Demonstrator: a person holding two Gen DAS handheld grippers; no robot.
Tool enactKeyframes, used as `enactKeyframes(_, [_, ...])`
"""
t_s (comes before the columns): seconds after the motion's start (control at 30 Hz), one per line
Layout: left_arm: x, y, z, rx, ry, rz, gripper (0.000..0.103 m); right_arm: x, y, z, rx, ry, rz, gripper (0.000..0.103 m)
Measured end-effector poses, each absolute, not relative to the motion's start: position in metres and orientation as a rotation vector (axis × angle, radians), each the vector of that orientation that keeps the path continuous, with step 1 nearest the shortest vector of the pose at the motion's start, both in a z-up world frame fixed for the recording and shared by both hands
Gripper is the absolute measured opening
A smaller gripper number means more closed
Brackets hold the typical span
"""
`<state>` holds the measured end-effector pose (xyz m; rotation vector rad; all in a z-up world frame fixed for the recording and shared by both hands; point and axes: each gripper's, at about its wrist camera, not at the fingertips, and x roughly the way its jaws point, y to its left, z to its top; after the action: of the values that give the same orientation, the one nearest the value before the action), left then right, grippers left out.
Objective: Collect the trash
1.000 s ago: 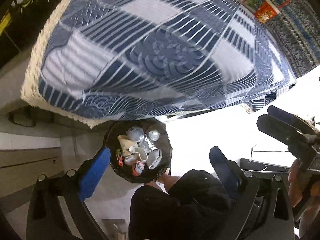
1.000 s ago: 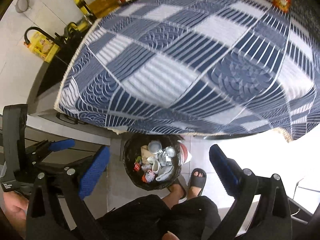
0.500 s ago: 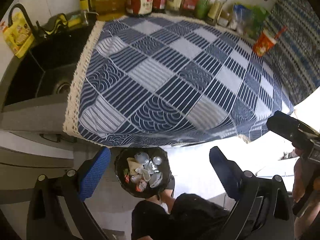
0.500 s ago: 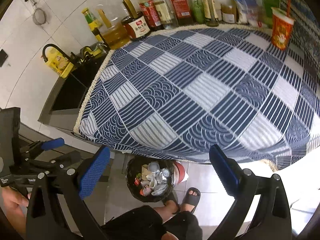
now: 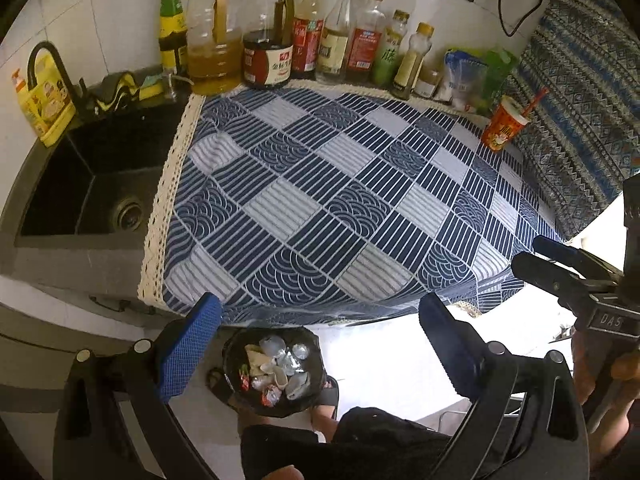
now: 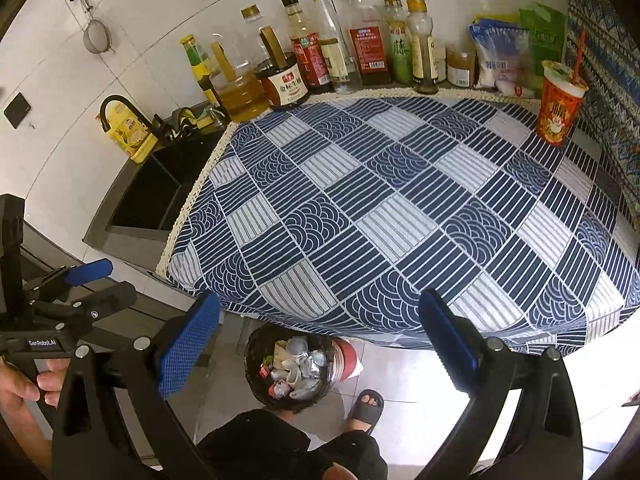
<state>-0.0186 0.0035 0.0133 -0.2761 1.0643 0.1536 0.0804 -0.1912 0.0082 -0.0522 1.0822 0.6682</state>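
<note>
The bin (image 5: 276, 368) is round and lined in black, standing upright on the floor just below the front edge of the worktop (image 5: 320, 200). Inside it lies the trash (image 5: 280, 364): crumpled foil, pale scraps and small red wrappers, heaped loosely. An orange cup (image 6: 559, 104) with a straw stands upright at the worktop's far right corner.

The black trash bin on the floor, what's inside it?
The trash bin holds crumpled foil, pale scraps and small red wrappers. Whatever lies underneath that top layer is covered.
</note>
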Motion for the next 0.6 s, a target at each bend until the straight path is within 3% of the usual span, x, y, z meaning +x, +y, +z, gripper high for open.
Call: enactKeyframes(0.6, [-0.014,0.024,0.018,-0.256,1.038,0.082,0.096,0.079,-0.176,0.024,-0.04,1.058,0.598,0.098])
